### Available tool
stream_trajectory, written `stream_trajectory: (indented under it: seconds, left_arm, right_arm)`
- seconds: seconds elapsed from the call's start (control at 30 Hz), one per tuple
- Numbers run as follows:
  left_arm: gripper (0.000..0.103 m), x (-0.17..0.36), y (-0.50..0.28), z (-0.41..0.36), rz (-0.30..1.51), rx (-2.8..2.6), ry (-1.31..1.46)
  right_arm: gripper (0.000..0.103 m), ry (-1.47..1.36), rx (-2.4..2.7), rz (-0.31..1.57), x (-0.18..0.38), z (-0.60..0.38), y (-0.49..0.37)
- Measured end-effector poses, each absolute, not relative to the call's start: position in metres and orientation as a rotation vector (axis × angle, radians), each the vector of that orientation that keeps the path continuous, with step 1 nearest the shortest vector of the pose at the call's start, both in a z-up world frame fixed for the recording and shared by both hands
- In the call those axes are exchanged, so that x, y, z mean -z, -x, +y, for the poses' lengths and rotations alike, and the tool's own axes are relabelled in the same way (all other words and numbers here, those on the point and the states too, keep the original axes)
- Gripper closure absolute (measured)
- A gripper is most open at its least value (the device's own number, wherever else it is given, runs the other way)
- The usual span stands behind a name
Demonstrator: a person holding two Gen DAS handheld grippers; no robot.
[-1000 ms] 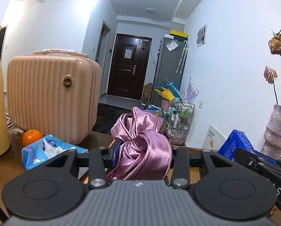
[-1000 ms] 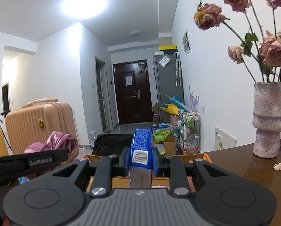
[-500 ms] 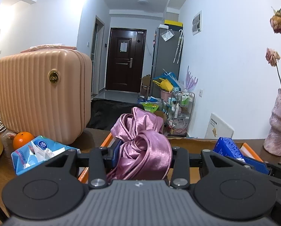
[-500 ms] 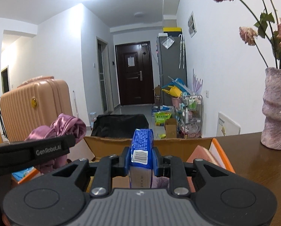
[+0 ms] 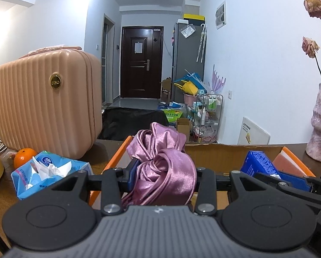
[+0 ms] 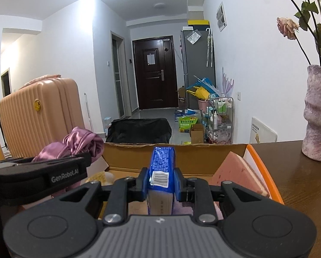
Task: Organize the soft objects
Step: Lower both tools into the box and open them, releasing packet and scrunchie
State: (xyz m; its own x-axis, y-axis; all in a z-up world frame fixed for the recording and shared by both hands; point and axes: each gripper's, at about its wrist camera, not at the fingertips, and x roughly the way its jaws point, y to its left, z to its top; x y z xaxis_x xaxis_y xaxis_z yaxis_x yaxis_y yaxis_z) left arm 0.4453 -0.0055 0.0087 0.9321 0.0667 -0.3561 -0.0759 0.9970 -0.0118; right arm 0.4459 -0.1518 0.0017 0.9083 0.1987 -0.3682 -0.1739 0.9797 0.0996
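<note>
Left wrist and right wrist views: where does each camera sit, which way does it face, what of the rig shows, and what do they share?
Left wrist: on the left gripper, facing the hallway door; its fingers clamp the pink satin cloth; right gripper at right edge.
Right wrist: on the right gripper, same heading; clamps the blue pack; left gripper at left.
Shared: cardboard box, pink suitcase, vase.

White hallway point(image 5: 257, 75), dark door point(image 5: 141, 62)

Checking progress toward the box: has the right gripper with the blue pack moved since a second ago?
Yes. The right gripper with the blue pack has come down and forward over the cardboard box; the vase sits higher now.
</note>
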Motion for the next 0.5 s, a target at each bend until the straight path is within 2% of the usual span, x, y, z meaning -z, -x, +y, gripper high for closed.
stream_trajectory:
  seconds: [0.2,0.27,0.37,0.43,0.5]
  left_arm:
    - [0.062,-0.009,-0.4444,-0.0058,0.359,-0.071,0.03]
    - [0.058,-0.0107,-0.4434,-0.0037,0.352,-0.075,0.04]
    - [0.045,-0.0119,-0.441,-0.0012,0.336,-0.089,0.049]
    - [0.026,-0.013,-0.4386,0.0001,0.317,-0.11,0.048]
    - [0.016,-0.0141,-0.4359,0.0006,0.294,-0.13,0.045]
  right_arm:
    - [0.079,-0.064,-0.192,0.39,-0.0011,-0.1513,-0.4463]
    - [0.078,-0.064,-0.19,0.386,-0.0014,-0.1522,-0.4465]
    - [0.077,-0.065,-0.179,0.373,-0.0035,-0.153,-0.446]
    - [0.068,-0.065,-0.176,0.363,-0.0043,-0.1533,-0.4444]
    - [0.051,-0.063,-0.17,0.353,-0.0042,-0.1538,-0.4425]
